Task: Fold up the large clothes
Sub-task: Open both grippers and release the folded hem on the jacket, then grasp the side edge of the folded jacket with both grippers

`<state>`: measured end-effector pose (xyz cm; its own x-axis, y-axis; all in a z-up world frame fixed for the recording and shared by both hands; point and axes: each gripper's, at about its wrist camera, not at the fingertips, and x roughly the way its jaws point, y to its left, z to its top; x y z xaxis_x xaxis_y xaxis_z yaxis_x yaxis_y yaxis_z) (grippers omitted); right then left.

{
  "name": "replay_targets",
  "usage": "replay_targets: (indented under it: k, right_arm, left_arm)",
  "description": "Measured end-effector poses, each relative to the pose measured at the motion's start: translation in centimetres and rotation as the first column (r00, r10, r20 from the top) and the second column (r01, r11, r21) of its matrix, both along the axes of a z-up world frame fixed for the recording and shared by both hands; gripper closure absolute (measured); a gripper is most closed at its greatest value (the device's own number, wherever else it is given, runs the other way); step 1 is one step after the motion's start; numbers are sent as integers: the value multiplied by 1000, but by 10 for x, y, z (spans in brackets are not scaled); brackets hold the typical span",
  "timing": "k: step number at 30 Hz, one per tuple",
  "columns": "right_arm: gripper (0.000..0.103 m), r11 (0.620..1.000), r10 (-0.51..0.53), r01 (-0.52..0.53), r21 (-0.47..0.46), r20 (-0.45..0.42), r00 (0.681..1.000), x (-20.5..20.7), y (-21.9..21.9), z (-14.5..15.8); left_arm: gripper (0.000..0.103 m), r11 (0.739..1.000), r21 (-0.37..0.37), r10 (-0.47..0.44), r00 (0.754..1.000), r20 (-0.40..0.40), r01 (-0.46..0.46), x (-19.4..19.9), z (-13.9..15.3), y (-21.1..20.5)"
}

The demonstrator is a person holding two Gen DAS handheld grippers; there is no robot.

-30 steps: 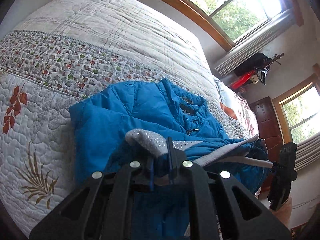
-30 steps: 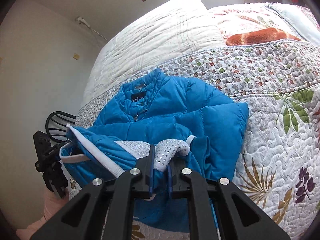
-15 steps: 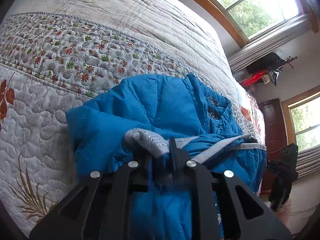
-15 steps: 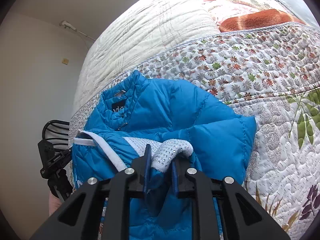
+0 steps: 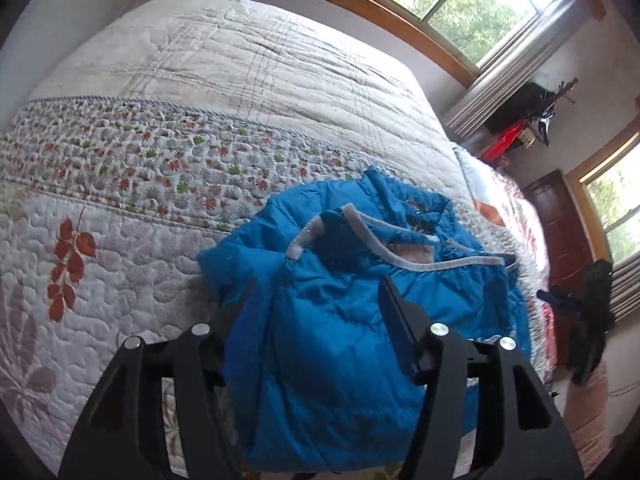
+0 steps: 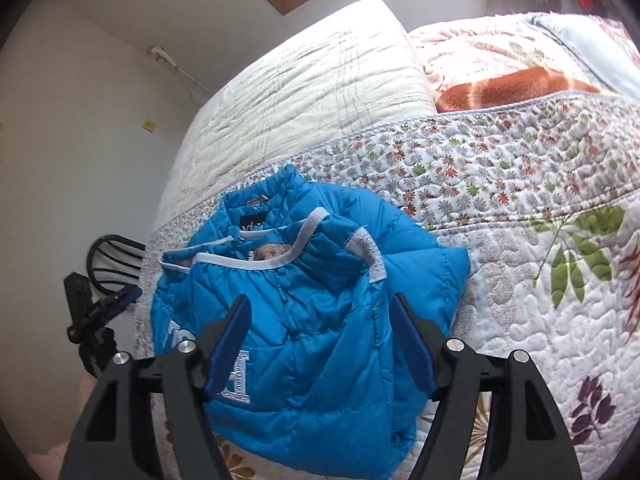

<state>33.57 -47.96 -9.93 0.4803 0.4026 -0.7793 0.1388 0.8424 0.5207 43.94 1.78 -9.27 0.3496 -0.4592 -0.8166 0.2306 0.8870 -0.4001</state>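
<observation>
- While the quilted blue puffer jacket (image 5: 344, 320) lies folded on the floral quilted bedspread (image 5: 132, 184), both tools hang just above its near half, neither one nearer.
- Left gripper (image 5: 316, 300): jaws opening, spread apart, jacket below them but not pinched.
- Right gripper (image 6: 320, 316): jaws opening, likewise gripping nothing.
- From each tool the jacket's grey-trimmed hem (image 6: 280, 260) lies beyond the fingertips, toward the jacket's collar (image 6: 260, 204).
- Any further fold probably needs a fresh grasp on a jacket edge.

Left tool (image 5: 320, 300) jaws opening, nothing gripped; right tool (image 6: 320, 312) likewise, both angled downward.
</observation>
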Motion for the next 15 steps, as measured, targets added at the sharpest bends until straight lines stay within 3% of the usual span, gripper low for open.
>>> replay_targets:
  k: [3, 7, 8, 9, 10, 11, 12, 13, 15]
  right_arm:
    - [23, 995, 63, -66, -71, -40, 997, 18, 15, -16]
    - [23, 970, 118, -139, -198, -115, 986, 40, 35, -43]
    - [31, 966, 128, -151, -212, -119, 985, 43, 39, -47]
    - [48, 963, 132, -156, -220, -119, 984, 44, 42, -49]
    - [56, 961, 125, -148, -234, -110, 986, 44, 43, -48]
    - [75, 961, 129, -147, -234, -90, 988, 41, 44, -45]
    - [87, 963, 132, -145, -225, -70, 989, 38, 43, -41]
    - [89, 964, 129, -137, -227, -50, 990, 34, 42, -35]
    - [92, 966, 128, -126, -225, -7, 992, 26, 39, -18]
  left_arm:
    - [43, 994, 101, -43, 999, 10, 42, 9, -16, -20]
    - [41, 959, 242, -153, 988, 13, 145, 19, -39, -56]
    - [36, 952, 260, -170, 985, 13, 161, 20, -43, -64]
    - [37, 942, 291, -181, 983, 25, 166, 21, -46, -71]
    - [46, 933, 318, -189, 981, 38, 167, 21, -48, -77]
    - [68, 931, 325, -193, 980, 45, 169, 21, -48, -80]
    - [79, 933, 324, -187, 981, 55, 159, 20, -47, -81]
    - [89, 938, 312, -179, 981, 69, 149, 18, -44, -79]
    - [94, 949, 291, -164, 980, 116, 125, 11, -33, -74]
